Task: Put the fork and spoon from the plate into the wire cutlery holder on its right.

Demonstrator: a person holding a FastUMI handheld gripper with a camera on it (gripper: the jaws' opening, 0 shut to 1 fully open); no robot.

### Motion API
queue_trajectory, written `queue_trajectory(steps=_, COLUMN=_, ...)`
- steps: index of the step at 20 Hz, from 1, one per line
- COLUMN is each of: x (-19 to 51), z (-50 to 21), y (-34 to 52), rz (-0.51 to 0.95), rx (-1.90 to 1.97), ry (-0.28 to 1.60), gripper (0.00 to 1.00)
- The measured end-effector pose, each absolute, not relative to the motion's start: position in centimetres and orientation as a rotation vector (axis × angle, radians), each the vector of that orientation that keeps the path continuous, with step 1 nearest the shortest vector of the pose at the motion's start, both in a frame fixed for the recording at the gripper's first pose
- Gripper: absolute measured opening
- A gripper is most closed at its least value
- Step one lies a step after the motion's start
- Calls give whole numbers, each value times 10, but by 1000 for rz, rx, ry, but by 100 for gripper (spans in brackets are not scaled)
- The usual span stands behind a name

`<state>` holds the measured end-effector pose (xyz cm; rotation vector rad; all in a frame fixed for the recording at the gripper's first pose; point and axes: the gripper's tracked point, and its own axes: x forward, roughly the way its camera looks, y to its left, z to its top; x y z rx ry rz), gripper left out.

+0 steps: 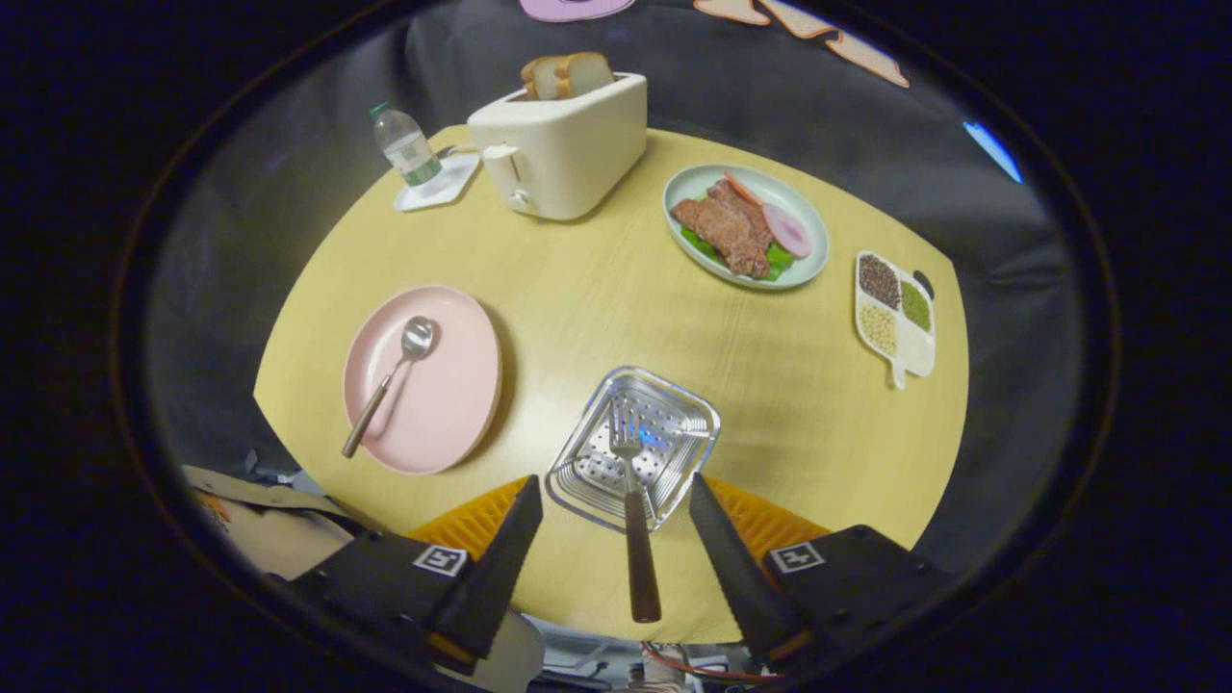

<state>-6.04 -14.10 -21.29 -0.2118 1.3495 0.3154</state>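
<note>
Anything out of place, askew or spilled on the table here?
Only the fork: tines in the cutlery holder, its handle reaching out over the rim between the open gripper fingers, neither touching it. The spoon lies on the pink plate. Nothing spilled.

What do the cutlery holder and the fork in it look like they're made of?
The cutlery holder looks like shiny metal, probably steel: bright glints and a perforated floor. The fork, between the open gripper fingers, has a silvery metal head and a dark matte handle, perhaps wood or plastic; I can't tell which.
</note>
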Motion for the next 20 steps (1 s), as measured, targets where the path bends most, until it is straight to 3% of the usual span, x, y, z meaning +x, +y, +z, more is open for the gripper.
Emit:
queue_trajectory(steps=6, x=-43, z=-186, y=-80, rz=292, rx=-145, ry=1051, gripper=99)
queue_trajectory(steps=20, x=-87, z=-221, y=52, rz=248, rx=-11, ry=809, gripper=99)
